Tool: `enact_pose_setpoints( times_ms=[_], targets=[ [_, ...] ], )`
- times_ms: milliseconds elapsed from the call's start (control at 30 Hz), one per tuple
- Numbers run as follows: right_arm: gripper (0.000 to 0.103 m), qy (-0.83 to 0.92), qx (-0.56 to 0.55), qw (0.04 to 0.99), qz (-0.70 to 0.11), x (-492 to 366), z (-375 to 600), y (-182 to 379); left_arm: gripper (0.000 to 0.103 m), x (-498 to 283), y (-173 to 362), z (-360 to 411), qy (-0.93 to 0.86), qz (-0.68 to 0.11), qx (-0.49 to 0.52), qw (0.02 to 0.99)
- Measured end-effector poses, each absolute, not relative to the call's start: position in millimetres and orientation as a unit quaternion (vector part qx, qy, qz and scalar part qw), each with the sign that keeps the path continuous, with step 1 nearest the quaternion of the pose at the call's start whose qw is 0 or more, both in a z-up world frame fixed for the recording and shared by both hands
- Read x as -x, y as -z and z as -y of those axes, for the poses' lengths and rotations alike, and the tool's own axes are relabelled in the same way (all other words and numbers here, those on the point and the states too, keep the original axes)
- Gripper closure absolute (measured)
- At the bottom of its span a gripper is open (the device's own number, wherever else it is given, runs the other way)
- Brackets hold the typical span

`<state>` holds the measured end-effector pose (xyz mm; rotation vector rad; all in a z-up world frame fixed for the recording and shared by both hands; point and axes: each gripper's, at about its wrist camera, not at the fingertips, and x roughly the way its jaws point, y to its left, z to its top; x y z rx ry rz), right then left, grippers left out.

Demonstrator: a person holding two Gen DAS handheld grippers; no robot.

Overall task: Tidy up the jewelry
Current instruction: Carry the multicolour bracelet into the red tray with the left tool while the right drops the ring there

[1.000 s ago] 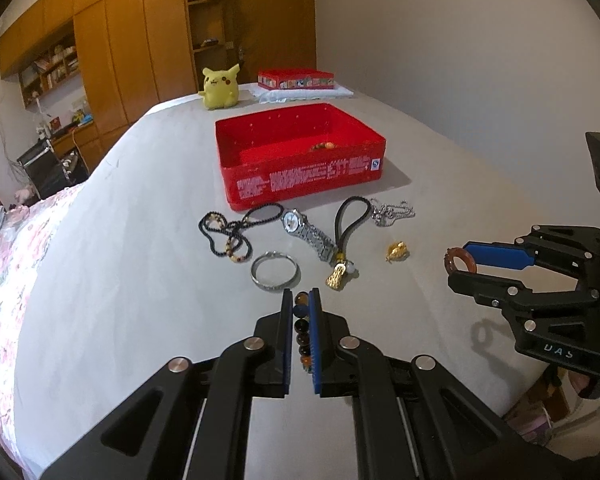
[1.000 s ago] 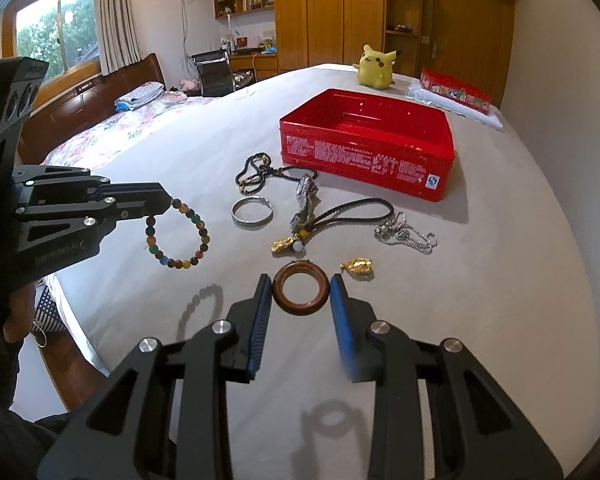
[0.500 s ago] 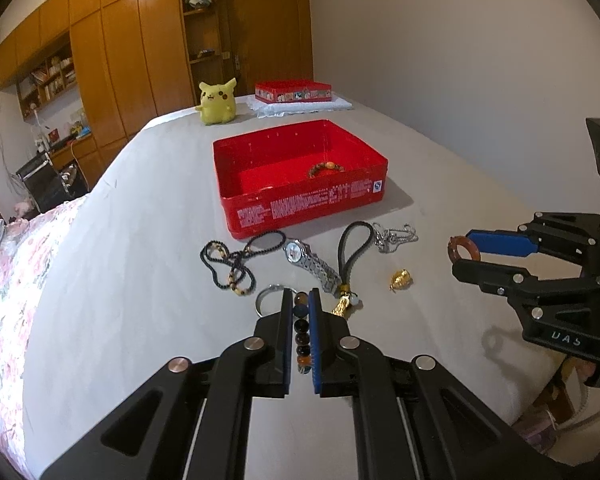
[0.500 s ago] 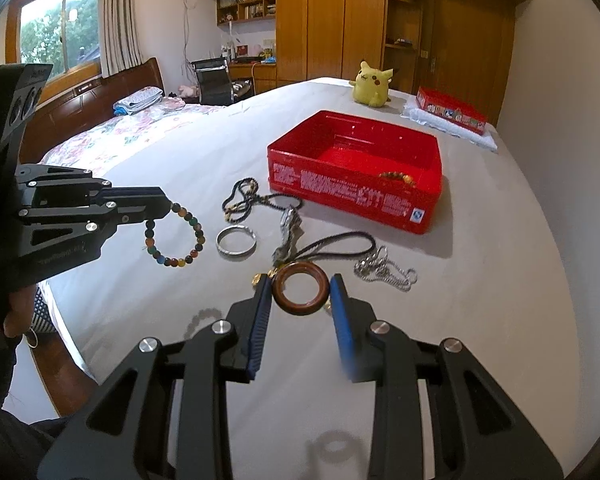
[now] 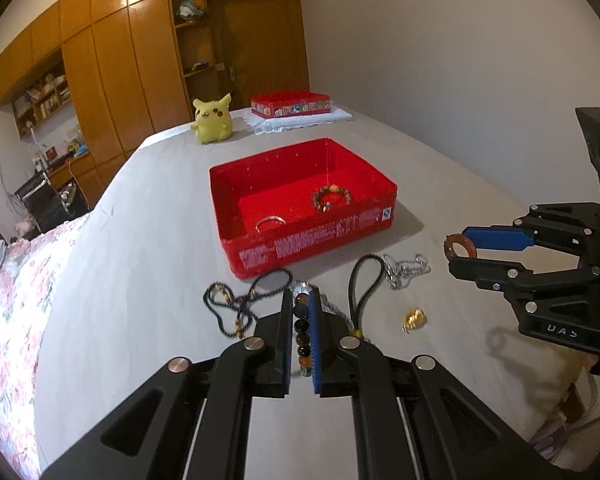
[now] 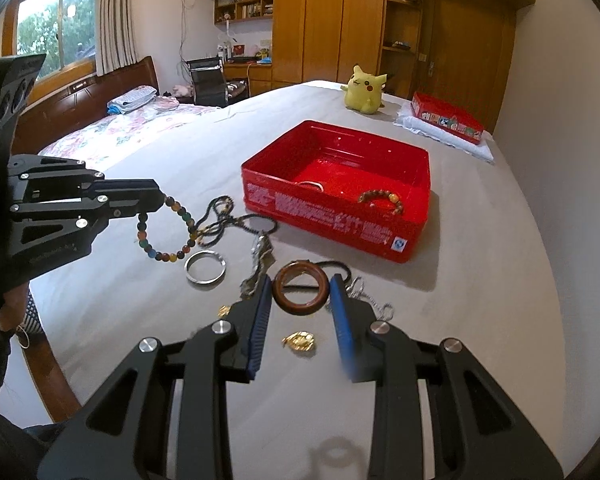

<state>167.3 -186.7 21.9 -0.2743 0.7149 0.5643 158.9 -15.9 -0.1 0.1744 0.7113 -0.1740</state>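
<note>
My left gripper (image 5: 301,312) is clamped tight on the beaded bracelet (image 6: 168,232); my right gripper (image 6: 302,292) pinches the brown ring (image 6: 300,289).

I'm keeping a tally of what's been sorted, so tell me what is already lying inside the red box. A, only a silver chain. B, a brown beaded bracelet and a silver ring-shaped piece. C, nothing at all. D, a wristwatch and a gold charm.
B: inside the red box, a brown beaded bracelet and a silver ring-shaped piece rest on its floor.
</note>
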Motion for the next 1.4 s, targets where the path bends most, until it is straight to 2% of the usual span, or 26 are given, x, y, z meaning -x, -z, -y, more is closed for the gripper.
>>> enact_pose_setpoints(
  times_ms=[367,533,1000,1200,1400],
  targets=[
    [0.075,-0.272,0.145,0.888,-0.342,-205,178,-29,0.096,-197,-15,15,0.089,-0.331,-0.087,0.935],
    [0.075,-0.29,0.118,0.875,-0.368,-231,178,-28,0.096,-222,-21,14,0.095,-0.329,-0.094,0.935],
    [0.075,-0.281,0.11,0.858,-0.417,-348,161,-27,0.096,-316,-46,7,0.088,-0.318,-0.108,0.938],
    [0.075,-0.273,0.121,0.833,-0.466,-398,141,7,0.096,-364,-27,13,0.102,-0.351,-0.106,0.925],
    [0.075,-0.255,0.144,0.814,-0.501,-424,122,37,0.096,-409,16,15,0.106,-0.398,-0.09,0.907]
  ],
)
